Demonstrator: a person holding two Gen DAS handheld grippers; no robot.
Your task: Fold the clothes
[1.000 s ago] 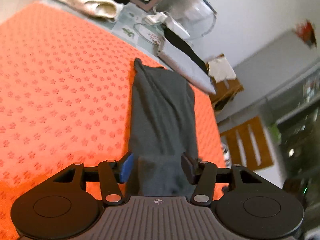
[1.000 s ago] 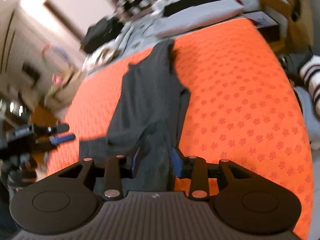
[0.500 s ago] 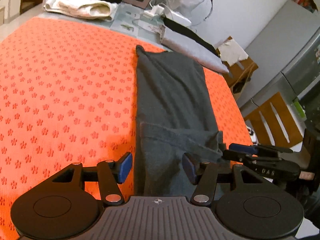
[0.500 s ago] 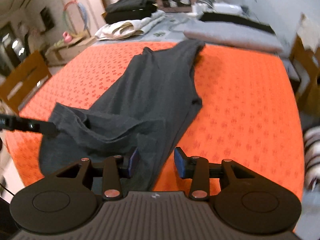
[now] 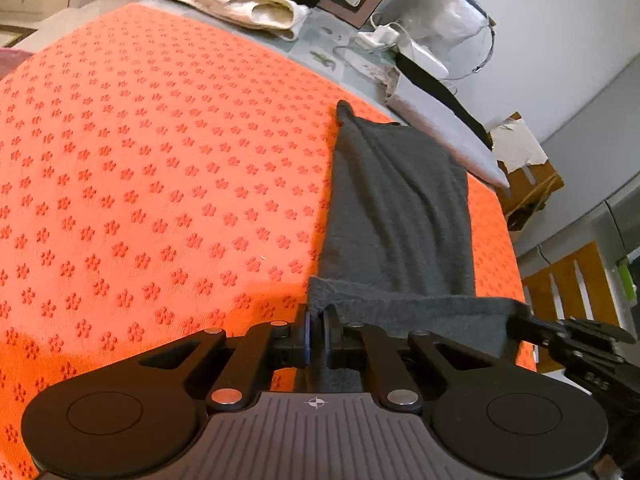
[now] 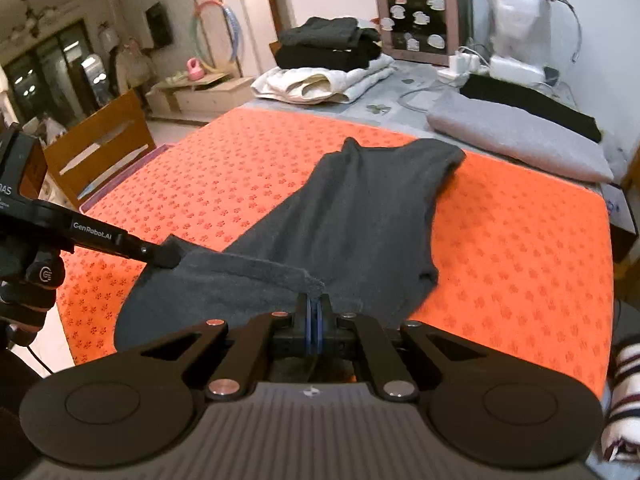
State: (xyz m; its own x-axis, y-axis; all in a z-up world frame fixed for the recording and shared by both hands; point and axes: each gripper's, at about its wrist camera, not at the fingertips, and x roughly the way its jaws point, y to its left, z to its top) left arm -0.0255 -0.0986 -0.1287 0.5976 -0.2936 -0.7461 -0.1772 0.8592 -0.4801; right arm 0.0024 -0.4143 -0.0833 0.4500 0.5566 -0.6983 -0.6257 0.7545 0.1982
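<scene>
Charcoal-grey garment (image 5: 396,216) lies lengthwise toward the orange spotted cover's (image 5: 160,184) near edge, its nearest part hidden under both tools. Left gripper (image 5: 319,330) closes, pinching one hem corner; right gripper (image 6: 314,314) pinches the other, pressed together. Beyond the far edge: one grey pillow (image 6: 516,140), two folded stacks (image 6: 324,64).

Dark grey garment (image 5: 396,208): knit, sleeveless, long and narrow. Lies lengthwise on orange flower-patterned cover, far end flat; near hem lifted, stretched taut between its two corners.
</scene>
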